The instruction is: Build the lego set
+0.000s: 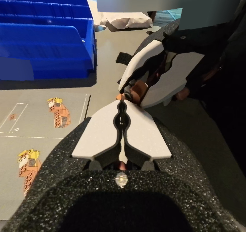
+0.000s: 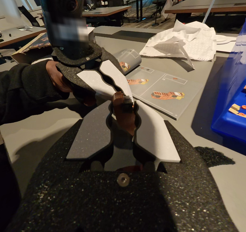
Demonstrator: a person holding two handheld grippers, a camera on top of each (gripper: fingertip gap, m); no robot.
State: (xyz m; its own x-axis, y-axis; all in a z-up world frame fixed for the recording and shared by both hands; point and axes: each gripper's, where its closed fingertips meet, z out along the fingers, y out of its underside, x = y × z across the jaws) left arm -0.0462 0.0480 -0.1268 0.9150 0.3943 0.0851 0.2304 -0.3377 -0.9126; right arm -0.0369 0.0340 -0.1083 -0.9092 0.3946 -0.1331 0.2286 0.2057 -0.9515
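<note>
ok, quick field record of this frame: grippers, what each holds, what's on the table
left gripper: shut on a small orange piece, tips meeting the right's
right gripper: shut on the brown lego assembly
assembly: brown bricks with a dark grey part, held above the table
instruction booklet: open flat, showing build steps
blue bin: right of the booklet in the right wrist view, loose tan and orange pieces inside
crumpled white paper: beyond the booklet
table: grey

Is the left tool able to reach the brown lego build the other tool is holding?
Probably yes. The left tool has its shut tip right against the brown lego build clamped in the right tool, with a small orange piece at its tip. Nothing sits between them.
</note>
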